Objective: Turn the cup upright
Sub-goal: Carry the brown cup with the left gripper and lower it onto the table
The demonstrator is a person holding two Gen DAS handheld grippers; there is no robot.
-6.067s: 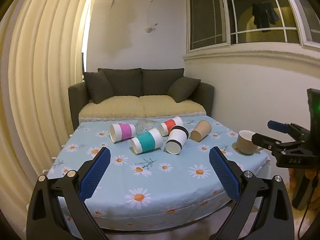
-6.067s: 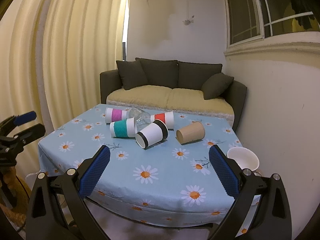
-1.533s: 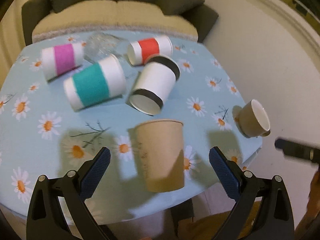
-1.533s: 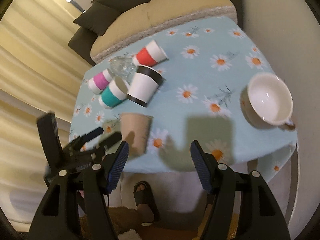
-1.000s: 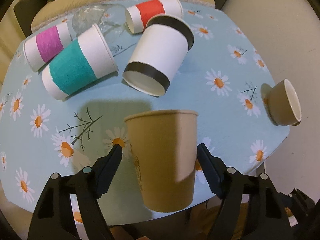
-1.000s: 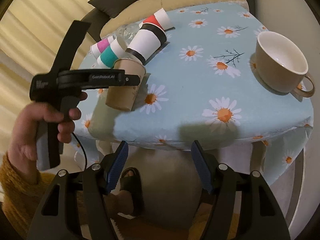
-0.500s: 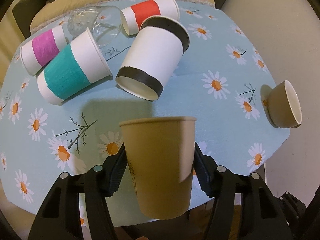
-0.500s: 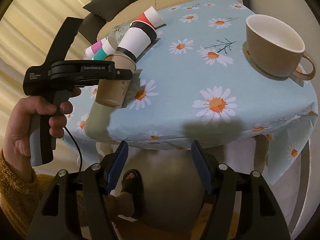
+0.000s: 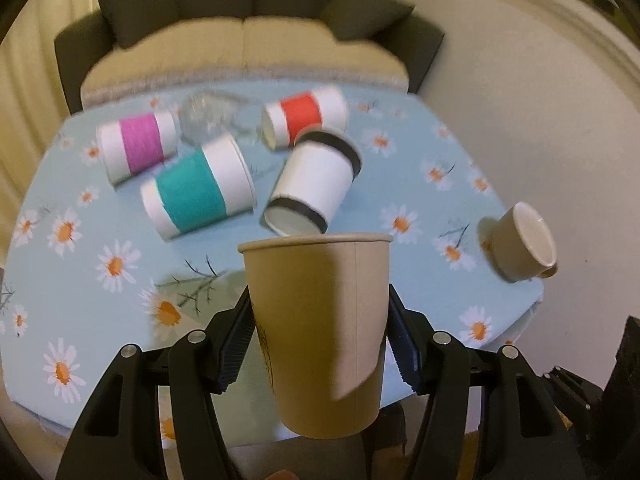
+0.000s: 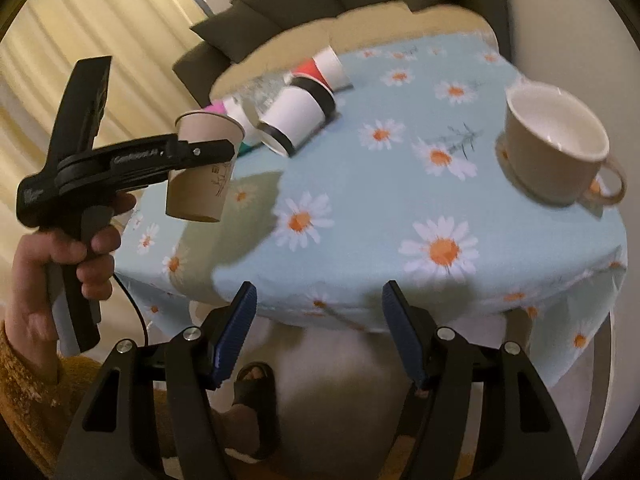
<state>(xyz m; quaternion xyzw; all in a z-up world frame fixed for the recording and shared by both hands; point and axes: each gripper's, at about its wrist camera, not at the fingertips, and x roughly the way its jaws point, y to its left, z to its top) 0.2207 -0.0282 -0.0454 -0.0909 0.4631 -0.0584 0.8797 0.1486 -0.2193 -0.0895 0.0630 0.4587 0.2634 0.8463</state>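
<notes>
My left gripper point(image 9: 320, 336) is shut on a plain brown paper cup point(image 9: 320, 320). It holds the cup upright, mouth up, in the air over the table's front edge. The right wrist view shows the same cup point(image 10: 200, 176) clamped in the left gripper point(image 10: 208, 148), lifted above the table's left front corner. My right gripper point(image 10: 320, 332) is open and empty, below and in front of the table's front edge.
On the daisy tablecloth point(image 9: 100, 300) lie a black-banded cup point(image 9: 316, 188), a teal cup point(image 9: 196, 196), a purple cup point(image 9: 138, 146), a red cup point(image 9: 304, 118) and a clear glass point(image 9: 208, 118). A beige mug point(image 10: 556, 144) stands at the right edge. A sofa point(image 9: 248, 36) is behind.
The left gripper has closed on the brown cup and lifted it off the table, upright. The right gripper has stayed open below the table edge.
</notes>
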